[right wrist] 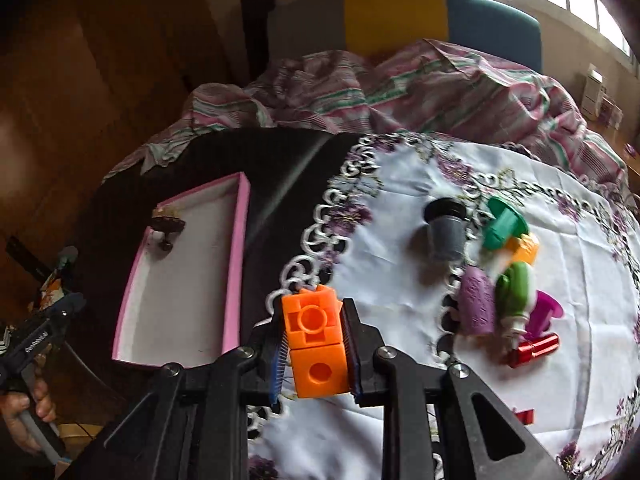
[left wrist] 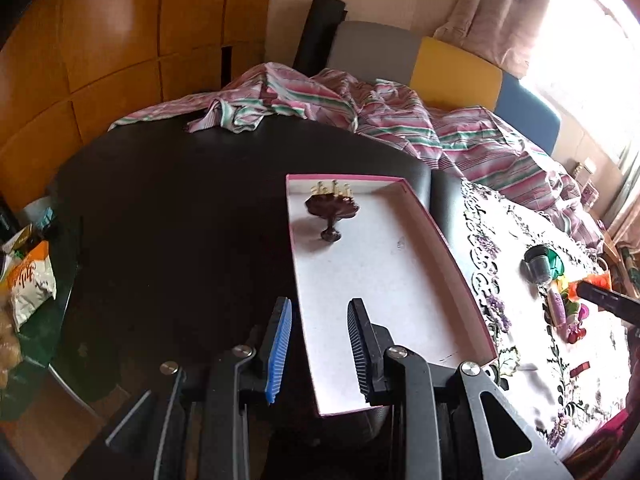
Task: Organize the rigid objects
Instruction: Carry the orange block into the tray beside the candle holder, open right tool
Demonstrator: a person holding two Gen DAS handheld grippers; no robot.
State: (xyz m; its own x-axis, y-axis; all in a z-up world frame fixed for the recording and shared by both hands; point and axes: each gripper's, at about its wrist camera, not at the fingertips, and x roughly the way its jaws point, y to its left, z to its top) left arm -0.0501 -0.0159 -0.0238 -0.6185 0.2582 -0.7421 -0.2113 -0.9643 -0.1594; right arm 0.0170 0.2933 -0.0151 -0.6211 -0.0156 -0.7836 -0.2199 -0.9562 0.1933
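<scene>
R gripper pinching orange block above tablecloth, L gripper spread over pink tray, dark stand, possibly w/ candles, inside.

An orange block, two cubes with round holes, sat clamped between gripper pads. A shallow pink-rimmed tray lay to the left on the dark table, holding a small brown stand at its far end. Right, on the cloth, a grey cup and coloured plastic pieces clustered together.
</scene>
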